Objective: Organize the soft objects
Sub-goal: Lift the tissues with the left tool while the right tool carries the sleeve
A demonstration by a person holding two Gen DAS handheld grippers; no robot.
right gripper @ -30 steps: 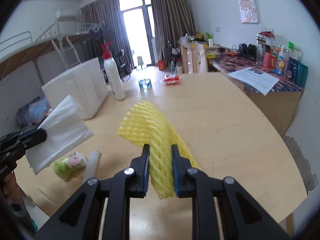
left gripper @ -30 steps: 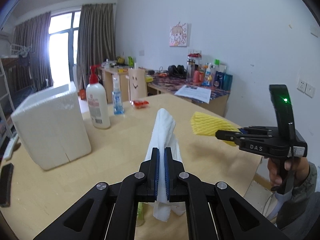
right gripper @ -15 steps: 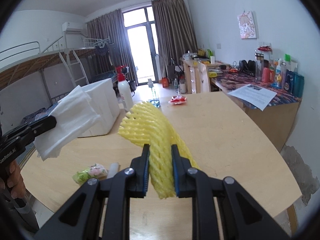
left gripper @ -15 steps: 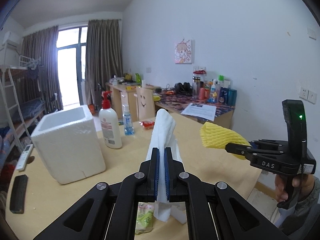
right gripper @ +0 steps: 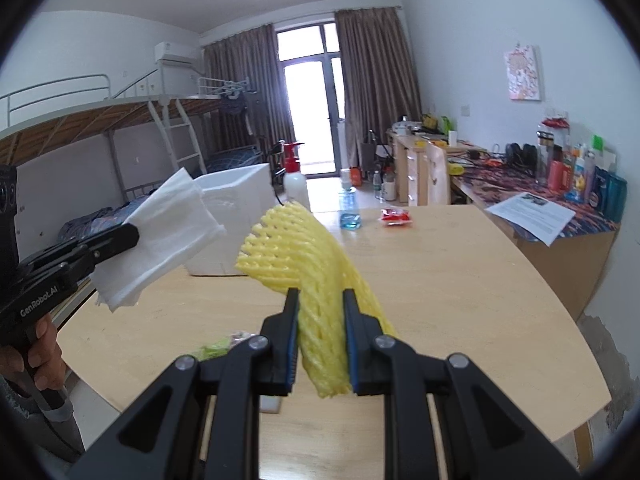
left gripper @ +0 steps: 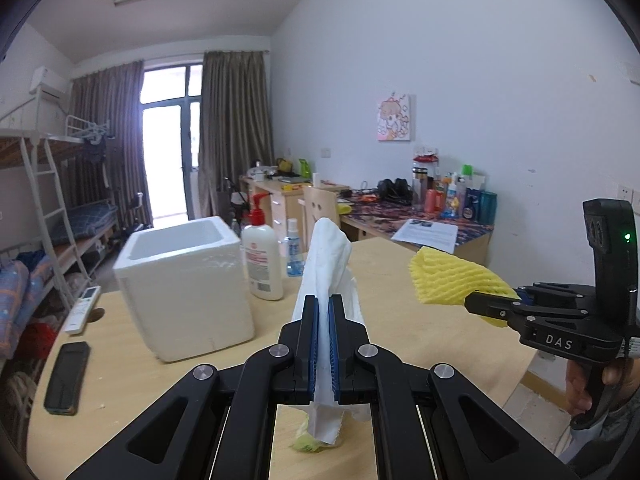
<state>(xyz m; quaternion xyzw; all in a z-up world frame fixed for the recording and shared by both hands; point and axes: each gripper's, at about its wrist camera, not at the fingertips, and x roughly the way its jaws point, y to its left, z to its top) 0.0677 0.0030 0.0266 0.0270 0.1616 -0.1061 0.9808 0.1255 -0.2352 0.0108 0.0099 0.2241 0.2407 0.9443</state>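
Both grippers higher, fingers pinching tissue point(left gripper: 326, 276), foam net point(right gripper: 316, 280); phone point(left gripper: 66, 378) left-view only.

my left gripper point(left gripper: 323, 308): matt black plastic, blue ribbed pads
white tissue point(left gripper: 326, 264): soft, crinkled paper
foam net point(right gripper: 308, 264): yellow, spongy open mesh in my right gripper point(right gripper: 320, 312)
table point(right gripper: 460, 280): smooth pale wood
box point(left gripper: 184, 280): white, grainy foam

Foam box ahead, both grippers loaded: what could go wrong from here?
The tissue is pinched at one end by the left gripper, so its loose flap may catch the foam box rim. The springy yellow net in the right gripper could bounce out. The pump bottle stands close beside the box.
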